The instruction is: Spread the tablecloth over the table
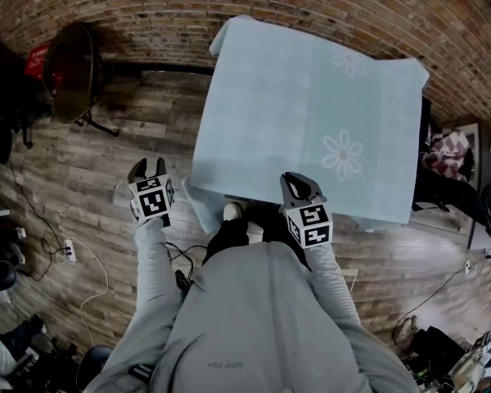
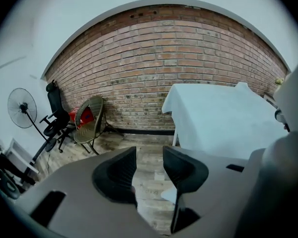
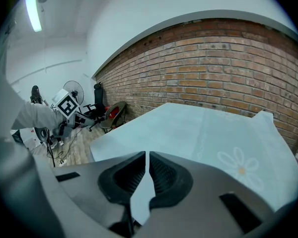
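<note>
Tablecloth [image 1: 311,113] is on the table and covers the whole top; only a leg [image 2: 175,139] of the table shows bare. By my read the spread is mostly done.

- Left gripper [image 1: 148,169]: jaws wide apart, nothing between them, off the table's near-left corner and clear of the cloth.
- Right gripper [image 1: 301,184]: at the table's near edge, jaws closed to a sliver. Pale cloth shows in the slit, so I read it as pinching the near hem, though that is not certain.

Left to do, as I judge it: let go at the right, then tidy the corners. The near-left corner hangs in a loose fold and the far-left corner looks bunched.

View differences:
- Head view alone gives the full outline, both flower prints [image 1: 342,154] and the overhang on the right edge.
- Left gripper view alone shows the side drop at the left edge, plus a fan [image 2: 22,108] and wicker chair [image 2: 89,120] by the brick wall.
- Right gripper view shows the top lying smooth and the far-right corner poking up.
</note>
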Motion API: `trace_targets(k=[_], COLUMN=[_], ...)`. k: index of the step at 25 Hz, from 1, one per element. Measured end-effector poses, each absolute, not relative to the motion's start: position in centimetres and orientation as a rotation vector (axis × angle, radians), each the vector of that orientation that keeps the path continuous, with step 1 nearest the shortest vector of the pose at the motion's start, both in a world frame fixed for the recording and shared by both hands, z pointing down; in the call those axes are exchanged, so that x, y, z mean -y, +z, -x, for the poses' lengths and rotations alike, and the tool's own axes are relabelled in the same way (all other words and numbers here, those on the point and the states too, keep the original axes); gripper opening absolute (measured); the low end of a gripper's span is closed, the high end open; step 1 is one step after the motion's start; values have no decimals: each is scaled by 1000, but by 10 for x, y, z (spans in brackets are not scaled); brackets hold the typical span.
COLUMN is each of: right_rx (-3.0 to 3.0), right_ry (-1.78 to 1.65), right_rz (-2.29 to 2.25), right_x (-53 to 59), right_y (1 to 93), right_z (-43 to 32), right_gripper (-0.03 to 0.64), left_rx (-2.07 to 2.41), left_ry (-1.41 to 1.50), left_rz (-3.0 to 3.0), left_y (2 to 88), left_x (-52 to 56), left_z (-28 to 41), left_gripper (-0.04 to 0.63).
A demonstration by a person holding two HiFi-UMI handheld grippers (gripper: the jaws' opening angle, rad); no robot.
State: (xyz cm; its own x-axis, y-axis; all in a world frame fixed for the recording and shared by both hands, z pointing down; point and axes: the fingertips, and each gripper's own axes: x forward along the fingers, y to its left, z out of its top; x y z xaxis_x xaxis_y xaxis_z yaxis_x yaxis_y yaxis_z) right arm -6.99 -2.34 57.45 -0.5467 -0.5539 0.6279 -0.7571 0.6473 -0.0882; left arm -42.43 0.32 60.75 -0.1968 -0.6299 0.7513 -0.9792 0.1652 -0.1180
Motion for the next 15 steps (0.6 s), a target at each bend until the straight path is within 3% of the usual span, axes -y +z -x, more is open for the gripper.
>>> trace_targets(k=[8,15], right_rx=[2320,2319], right_ry=[455,409], right_rz=[-1124,-1326], right_x=[50,88], right_y=[549,511], right_z=[11,-90], right_gripper=[28,28], left_rx=[1930,1886], left_ry=[766,710], left_rz=[-1696,-1950], left_y=[559,509], left_x=[47,104], left_z=[349,229], left_gripper=[170,170])
